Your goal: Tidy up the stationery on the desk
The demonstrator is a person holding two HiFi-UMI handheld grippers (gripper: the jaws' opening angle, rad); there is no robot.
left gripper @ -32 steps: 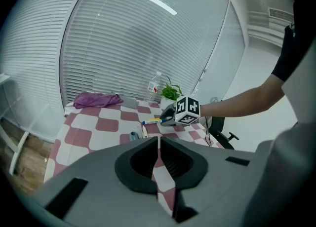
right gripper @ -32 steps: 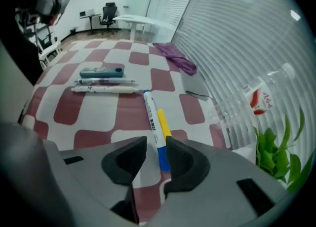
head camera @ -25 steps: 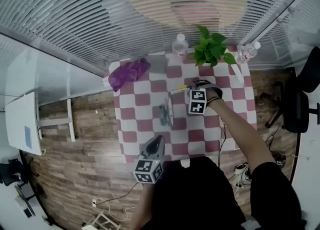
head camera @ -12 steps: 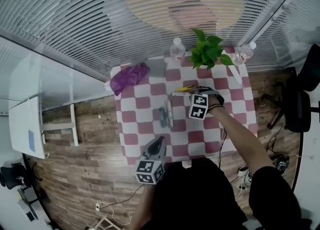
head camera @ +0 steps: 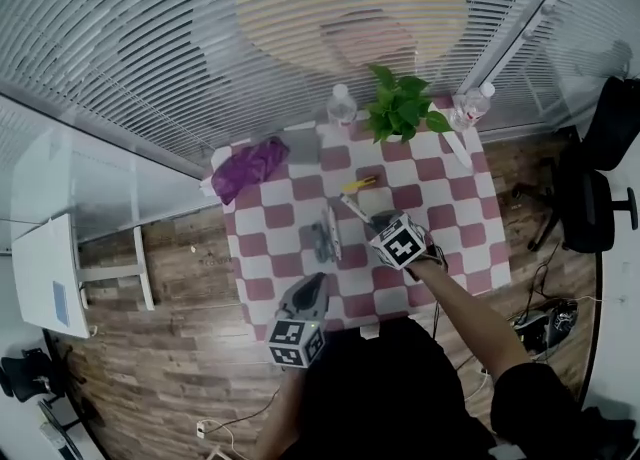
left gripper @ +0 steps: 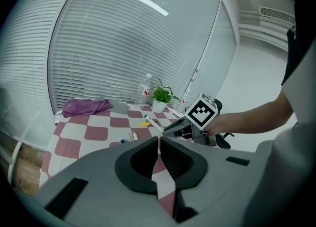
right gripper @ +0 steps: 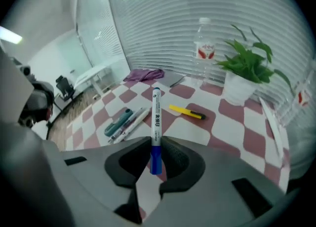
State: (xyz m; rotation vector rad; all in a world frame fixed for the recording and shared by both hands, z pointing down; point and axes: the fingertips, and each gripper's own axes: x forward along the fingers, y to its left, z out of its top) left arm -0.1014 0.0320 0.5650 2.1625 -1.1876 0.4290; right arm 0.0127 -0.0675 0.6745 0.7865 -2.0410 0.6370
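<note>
Cloth (head camera: pixel 250 166), purple and bunched, is lying at the far left corner of the checked table (head camera: pixel 460 218). Moving right, the left gripper (left gripper: pixel 159 141) is hovering at the near edge, jaws pressed together on nothing. Just beyond it, a cluster of pens (head camera: pixel 325 238) is lying side by side mid-table, a teal one among white ones. A water bottle (head camera: pixel 341 106) is standing at the far edge. A yellow pen-like item (right gripper: pixel 186 112) is lying alone. Now the right gripper (right gripper: pixel 156 144): its jaws, having just closed in, are pinching a whiteboard marker (right gripper: pixel 156 117) by its blue end, the white barrel sticking out ahead over the table. A potted plant (head camera: pixel 398 108) is sitting at the back right.
</note>
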